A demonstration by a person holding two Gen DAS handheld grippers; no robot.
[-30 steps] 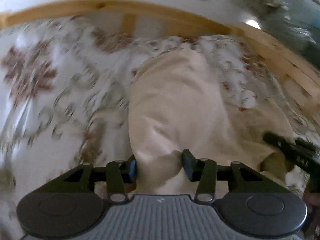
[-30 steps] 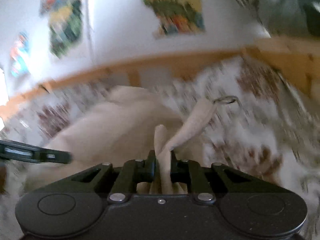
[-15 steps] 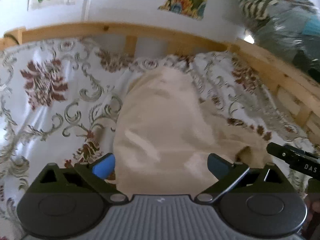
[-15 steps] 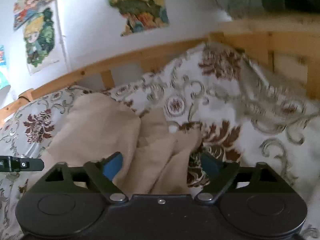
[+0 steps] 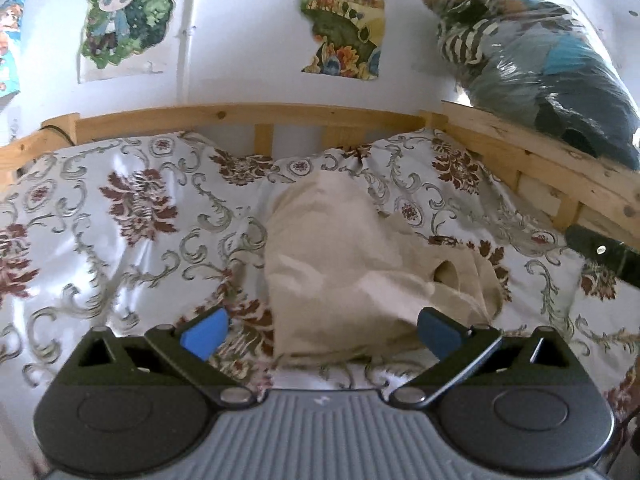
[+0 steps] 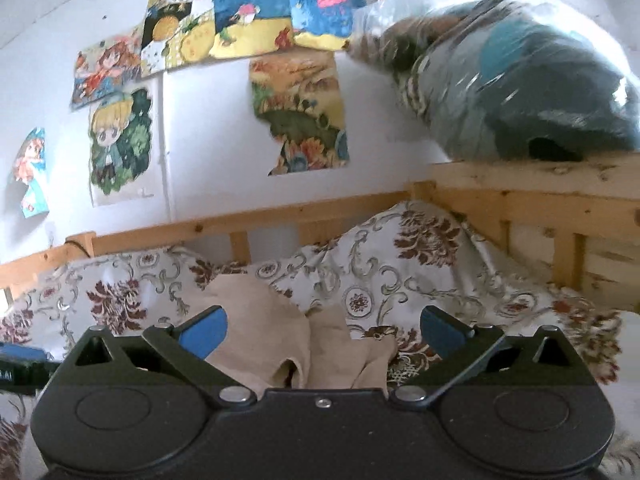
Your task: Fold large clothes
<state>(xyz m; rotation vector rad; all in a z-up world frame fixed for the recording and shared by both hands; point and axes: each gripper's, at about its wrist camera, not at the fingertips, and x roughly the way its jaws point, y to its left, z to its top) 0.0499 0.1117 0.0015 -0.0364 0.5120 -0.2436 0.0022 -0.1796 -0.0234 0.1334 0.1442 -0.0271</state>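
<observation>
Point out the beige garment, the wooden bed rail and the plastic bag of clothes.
beige garment (image 5: 344, 264): left wrist view, middle of its folded top panel.
wooden bed rail (image 5: 248, 114): left wrist view, top bar along the wall.
plastic bag of clothes (image 6: 520, 80): right wrist view, the bag's blue bulging side.

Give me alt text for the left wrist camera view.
The open left gripper hovers over a folded beige garment lying on a floral bedspread. A wooden bed rail, wall posters and a plastic bag of clothes sit behind.
</observation>
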